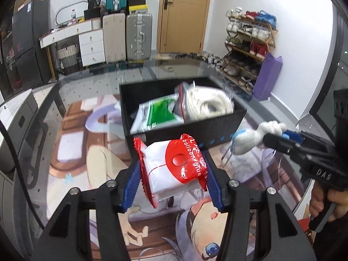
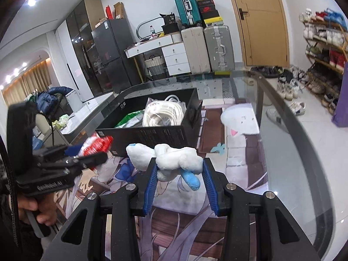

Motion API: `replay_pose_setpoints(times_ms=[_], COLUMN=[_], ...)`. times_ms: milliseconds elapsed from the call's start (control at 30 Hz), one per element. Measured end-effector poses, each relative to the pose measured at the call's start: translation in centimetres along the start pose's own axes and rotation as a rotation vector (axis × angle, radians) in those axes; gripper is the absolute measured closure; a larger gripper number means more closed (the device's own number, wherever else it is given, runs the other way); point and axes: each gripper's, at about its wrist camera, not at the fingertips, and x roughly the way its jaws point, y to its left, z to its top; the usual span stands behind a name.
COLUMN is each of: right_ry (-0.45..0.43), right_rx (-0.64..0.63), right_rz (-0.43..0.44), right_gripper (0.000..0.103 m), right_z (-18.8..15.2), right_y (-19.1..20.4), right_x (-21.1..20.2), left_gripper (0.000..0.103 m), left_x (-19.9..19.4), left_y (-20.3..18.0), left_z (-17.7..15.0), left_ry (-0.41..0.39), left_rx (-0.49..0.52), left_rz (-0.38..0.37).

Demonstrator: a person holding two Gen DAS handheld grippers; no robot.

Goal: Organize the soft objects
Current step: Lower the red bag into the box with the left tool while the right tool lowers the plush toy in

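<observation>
My left gripper (image 1: 173, 169) is shut on a red and white tissue pack (image 1: 174, 167) and holds it just in front of the black box (image 1: 208, 128). My right gripper (image 2: 179, 169) is shut on a white and blue plush toy (image 2: 174, 158), held near the box's front wall (image 2: 156, 134). The plush also shows in the left wrist view (image 1: 254, 134), and the tissue pack in the right wrist view (image 2: 95, 145). The box holds a bagged white cable coil (image 1: 206, 104) and a green and white packet (image 1: 161, 113).
The box stands on a glass table (image 2: 282, 130) over an anime-print mat (image 1: 87, 152). Beyond the table are suitcases (image 1: 139, 37), white drawers (image 1: 91, 45), a door (image 1: 184, 15) and a shoe rack (image 1: 250, 43). The table's right edge curves beside the white floor (image 2: 315, 152).
</observation>
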Motion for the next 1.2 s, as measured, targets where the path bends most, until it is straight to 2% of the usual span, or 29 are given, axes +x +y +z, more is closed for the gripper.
replay_pose_setpoints(times_ms=[300,567,1000,1200], right_ry=[-0.078,-0.12,-0.102,-0.07], right_rx=[-0.035,-0.064,-0.089,-0.124], right_rz=[-0.013,-0.064,-0.082,-0.077], right_gripper=[0.062,0.062,0.062,0.062], right_z=[2.6,6.2,10.6,11.8], right_y=[1.7,2.6,2.9,3.3], right_x=[-2.0,-0.9,5.4,9.0], left_gripper=[0.048,0.048,0.048,0.048], left_x=[-1.6,0.9,5.1,5.9], left_y=[1.1,1.5,2.0,1.8], left_z=[3.1,4.9,6.3,6.2], left_ry=[-0.071,-0.061,-0.022,-0.01], left_rx=[0.009,0.025,0.032,0.038], left_rz=[-0.006,0.01,0.014,-0.013])
